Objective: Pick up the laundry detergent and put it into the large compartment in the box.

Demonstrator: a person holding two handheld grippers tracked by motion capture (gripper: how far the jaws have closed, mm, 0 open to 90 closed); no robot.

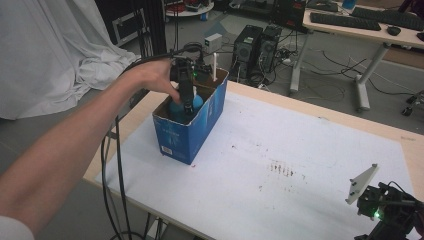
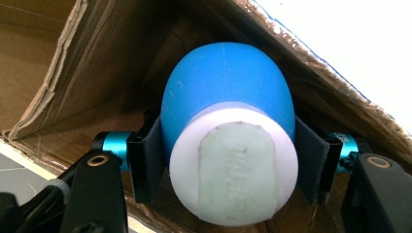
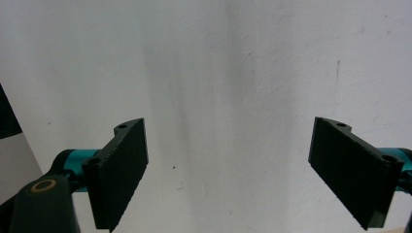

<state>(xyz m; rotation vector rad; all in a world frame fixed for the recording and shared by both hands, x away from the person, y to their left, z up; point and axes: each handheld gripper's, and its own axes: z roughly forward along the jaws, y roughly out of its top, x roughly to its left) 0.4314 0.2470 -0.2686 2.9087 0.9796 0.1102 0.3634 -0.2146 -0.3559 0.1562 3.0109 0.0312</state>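
Observation:
A blue cardboard box [image 1: 192, 131] stands open-topped at the table's left. My left gripper [image 1: 187, 105] reaches down into it, held by a hand. In the left gripper view the jaws press on both sides of a blue egg-shaped object with a white flat base [image 2: 232, 145], inside the brown box walls [image 2: 58, 63]. Blue rounded tops [image 1: 175, 106] show inside the box beside the gripper. A white stick [image 1: 215, 67] stands at the box's far end. My right gripper [image 1: 387, 210] rests at the table's near right corner; its jaws stand wide apart over white paper [image 3: 228, 73].
White paper [image 1: 280, 165] with dark smudges covers the table. Cables [image 1: 117, 165] hang off the left edge. Beyond the table are computer towers [image 1: 255, 45], a white drape [image 1: 50, 50] and a desk with keyboards [image 1: 350, 22].

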